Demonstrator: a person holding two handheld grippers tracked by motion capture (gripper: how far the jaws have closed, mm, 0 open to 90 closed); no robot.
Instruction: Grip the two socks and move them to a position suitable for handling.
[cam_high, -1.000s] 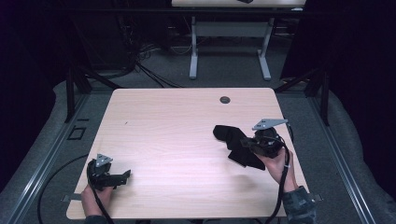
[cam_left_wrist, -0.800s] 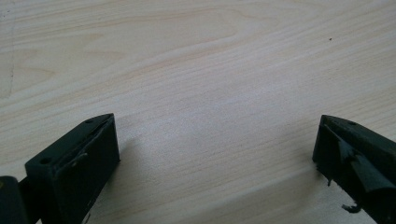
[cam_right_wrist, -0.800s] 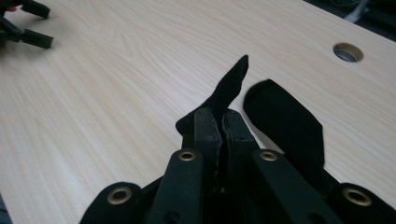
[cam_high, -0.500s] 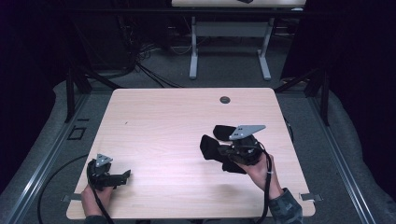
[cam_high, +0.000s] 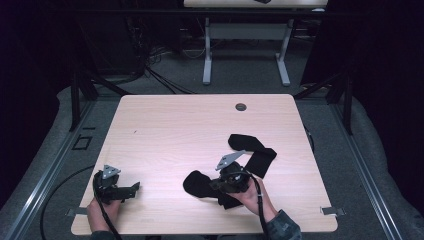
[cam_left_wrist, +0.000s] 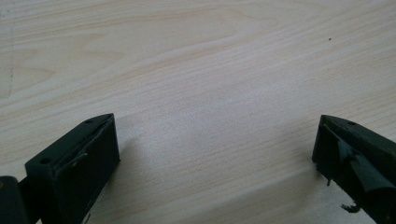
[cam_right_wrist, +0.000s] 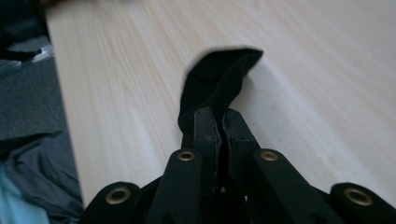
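The right gripper sits low over the near part of the bench, its fingers pressed together on a fold of black cloth. The cloth runs from a rounded end left of the gripper, under it, and on to a second heap farther back and to the right. In the right gripper view the pinched fold rises from the fingers and drapes onto the wood. The left gripper rests near the bench's front left corner, well apart from the cloth, fingers wide apart over bare wood.
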